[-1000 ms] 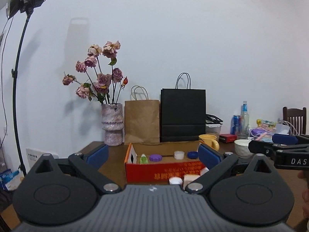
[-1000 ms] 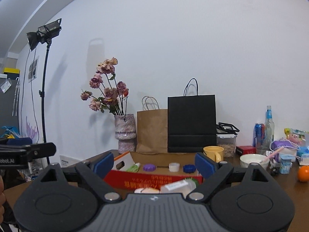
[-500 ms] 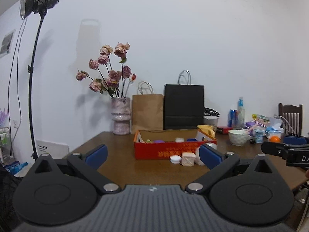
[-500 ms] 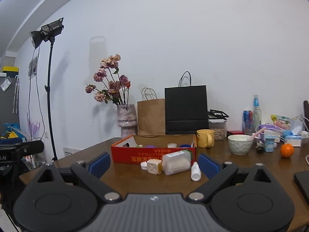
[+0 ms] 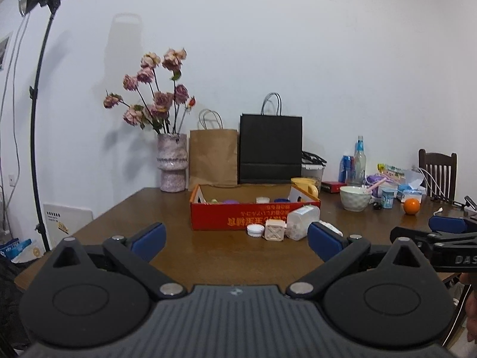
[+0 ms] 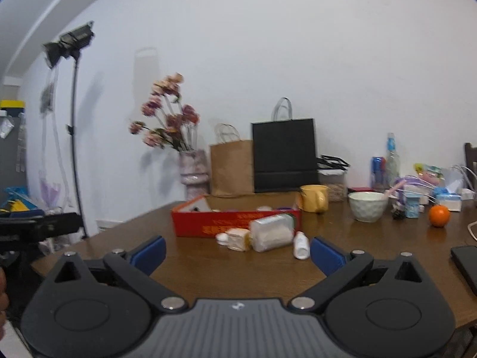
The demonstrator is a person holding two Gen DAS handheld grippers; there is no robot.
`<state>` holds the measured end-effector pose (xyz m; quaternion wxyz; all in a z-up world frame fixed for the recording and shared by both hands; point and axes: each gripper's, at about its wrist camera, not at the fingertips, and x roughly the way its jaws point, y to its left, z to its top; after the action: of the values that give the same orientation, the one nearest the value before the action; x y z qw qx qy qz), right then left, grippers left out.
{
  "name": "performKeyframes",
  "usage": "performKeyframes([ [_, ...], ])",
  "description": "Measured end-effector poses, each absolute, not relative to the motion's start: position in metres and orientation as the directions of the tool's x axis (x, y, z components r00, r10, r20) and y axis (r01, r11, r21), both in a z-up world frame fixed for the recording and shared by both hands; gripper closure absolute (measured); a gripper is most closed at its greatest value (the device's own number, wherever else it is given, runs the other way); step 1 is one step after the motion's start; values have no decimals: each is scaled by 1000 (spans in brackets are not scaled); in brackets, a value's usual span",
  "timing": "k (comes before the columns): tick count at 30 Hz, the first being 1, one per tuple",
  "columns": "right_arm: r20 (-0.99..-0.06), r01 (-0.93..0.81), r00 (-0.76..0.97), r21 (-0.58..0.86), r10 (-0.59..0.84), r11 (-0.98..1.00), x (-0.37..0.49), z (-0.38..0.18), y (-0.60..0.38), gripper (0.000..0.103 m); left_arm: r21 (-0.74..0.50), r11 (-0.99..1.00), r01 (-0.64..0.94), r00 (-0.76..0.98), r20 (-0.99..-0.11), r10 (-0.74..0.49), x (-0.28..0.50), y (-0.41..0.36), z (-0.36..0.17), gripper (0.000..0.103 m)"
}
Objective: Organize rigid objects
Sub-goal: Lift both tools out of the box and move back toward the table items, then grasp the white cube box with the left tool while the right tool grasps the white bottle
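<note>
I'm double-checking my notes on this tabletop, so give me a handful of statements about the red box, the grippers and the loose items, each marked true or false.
1. Both the left gripper and the right gripper are open and hold nothing. True.
2. The clear plastic container stands inside the red box. False: it lies on its side on the table, in front of the box.
3. The orange sits on the table right of the white bowl. True.
4. The yellow mug is upside down. False: it is upright.
</note>
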<state>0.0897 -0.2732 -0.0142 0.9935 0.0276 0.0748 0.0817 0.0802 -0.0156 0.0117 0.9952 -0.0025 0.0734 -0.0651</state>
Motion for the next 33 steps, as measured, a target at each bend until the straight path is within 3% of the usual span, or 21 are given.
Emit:
performKeyframes([
  [4, -153, -122, 980, 46, 128, 991, 112, -25, -279, 0, 0, 992, 128, 972, -197, -126, 109, -23, 1, 0],
  [10, -268, -80, 957, 127, 112, 989, 167, -35, -297, 0, -5, 991, 136, 949, -285, -132, 172, -37, -13, 0],
  [18, -370, -63, 923, 120, 104, 991, 244, -39, -310, 11, -31, 990, 140, 925, -353, -142, 258, -50, -16, 0],
  [21, -410, -59, 907, 89, 91, 994, 277, -42, -309, 13, -36, 983, 179, 910, -375, -179, 292, -58, -17, 7],
  [25, -470, -59, 879, 56, 78, 997, 323, -46, -309, 21, -28, 969, 246, 868, -438, -233, 340, -76, -27, 24],
  [31, -537, -69, 840, 45, 82, 997, 379, -55, -309, 26, -61, 958, 281, 818, -507, -272, 391, -97, -45, 25],
  [33, -559, -71, 825, 51, 87, 996, 392, -59, -309, 32, -49, 959, 281, 818, -510, -266, 400, -104, -47, 25],
])
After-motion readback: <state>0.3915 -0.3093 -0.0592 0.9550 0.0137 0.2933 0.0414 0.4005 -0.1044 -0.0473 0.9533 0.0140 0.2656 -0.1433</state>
